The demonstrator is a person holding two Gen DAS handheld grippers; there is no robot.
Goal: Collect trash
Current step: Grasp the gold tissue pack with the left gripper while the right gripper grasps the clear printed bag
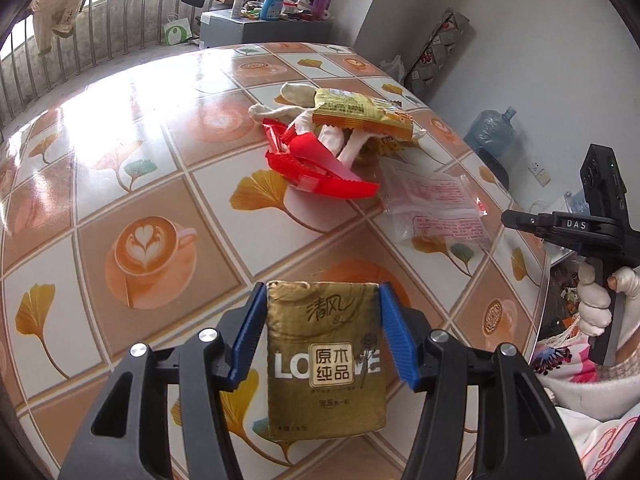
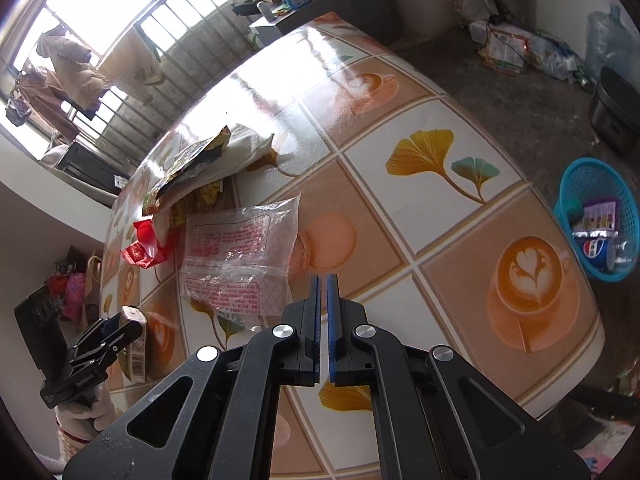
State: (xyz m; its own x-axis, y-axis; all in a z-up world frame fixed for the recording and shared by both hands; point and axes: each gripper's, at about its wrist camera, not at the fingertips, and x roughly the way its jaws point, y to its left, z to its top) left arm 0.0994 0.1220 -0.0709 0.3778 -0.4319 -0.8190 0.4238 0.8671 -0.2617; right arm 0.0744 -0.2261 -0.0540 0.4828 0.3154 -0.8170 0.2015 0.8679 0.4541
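The gold tissue pack (image 1: 326,360) sits pinched between the left gripper (image 1: 323,300)'s blue pads, ready for the blue basket (image 2: 596,226) on the floor, while the right gripper (image 2: 323,280) is squeezed together on nothing beside the clear wrapper (image 2: 240,256).

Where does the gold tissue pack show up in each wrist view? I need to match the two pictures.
Left wrist: the gold tissue pack sits bottom centre, between the blue pads of the left gripper.
Right wrist: the same pack is at the lower left edge, seen side-on in the left gripper.
Shared landmark: the clear plastic bag with red print lying on the table.
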